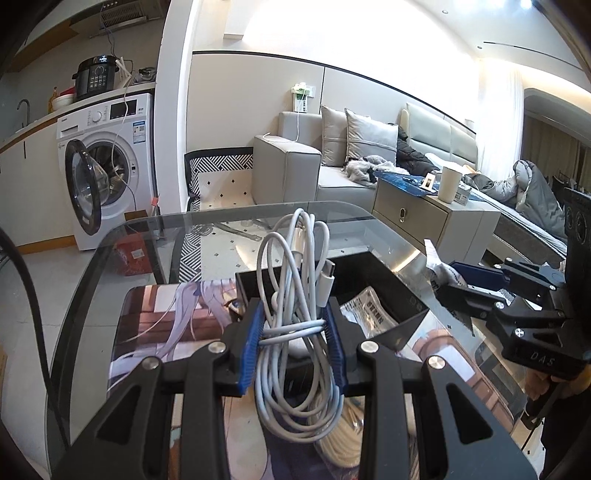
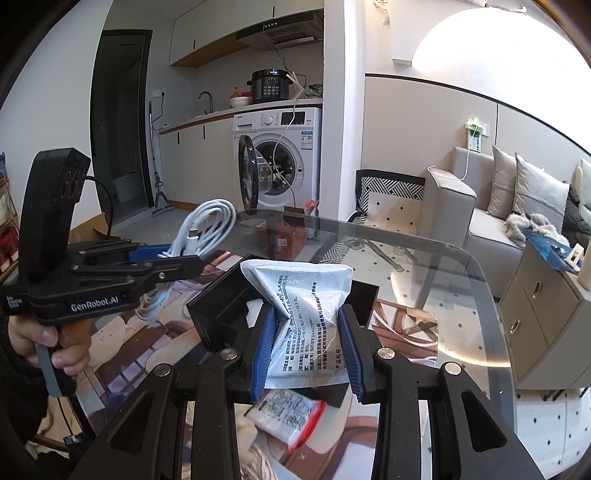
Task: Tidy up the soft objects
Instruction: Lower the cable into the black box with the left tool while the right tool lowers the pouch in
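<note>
With both loads lifted over the mat, left gripper (image 1: 293,345) is clamped on the cable (image 1: 295,295), loops dangling and liable to snag the box (image 1: 373,273) rim; right gripper (image 2: 308,345) pinches the crumpled pouch (image 2: 303,317), which could slip out short of the box, mid-table.

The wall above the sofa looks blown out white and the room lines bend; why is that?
Left wrist view: strong light washes out the wall above the sofa, and the fisheye lens bows the glass table edge. Right wrist view: a similar glare patch at upper right, dark corners, nearby things sharp.
</note>
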### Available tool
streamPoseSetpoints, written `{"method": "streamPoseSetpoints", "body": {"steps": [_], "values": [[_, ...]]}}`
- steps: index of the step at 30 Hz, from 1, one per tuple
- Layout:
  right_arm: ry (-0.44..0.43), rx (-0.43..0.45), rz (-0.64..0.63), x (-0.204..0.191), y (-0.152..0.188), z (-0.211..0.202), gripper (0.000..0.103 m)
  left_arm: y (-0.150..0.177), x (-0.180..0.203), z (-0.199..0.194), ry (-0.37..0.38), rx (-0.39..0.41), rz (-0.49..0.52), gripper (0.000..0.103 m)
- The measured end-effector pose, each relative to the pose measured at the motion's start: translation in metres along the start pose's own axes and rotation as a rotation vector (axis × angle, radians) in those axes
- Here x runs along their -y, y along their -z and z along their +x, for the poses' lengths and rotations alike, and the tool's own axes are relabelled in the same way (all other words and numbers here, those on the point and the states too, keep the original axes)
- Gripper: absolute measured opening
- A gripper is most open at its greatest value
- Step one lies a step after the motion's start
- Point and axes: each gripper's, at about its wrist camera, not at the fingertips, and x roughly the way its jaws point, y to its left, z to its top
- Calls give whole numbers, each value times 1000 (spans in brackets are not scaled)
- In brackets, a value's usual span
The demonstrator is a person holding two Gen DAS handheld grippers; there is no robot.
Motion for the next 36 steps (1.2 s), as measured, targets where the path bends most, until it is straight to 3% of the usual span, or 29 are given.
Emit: {"method": "streamPoseSetpoints", "body": {"steps": [18,36], "values": [[-51,-38,31,13,-10,55,35,-9,2,61,14,-15,-4,31],[-45,-103,28,20,-5,92,35,-4,4,90,26,-33,32,31]]}}
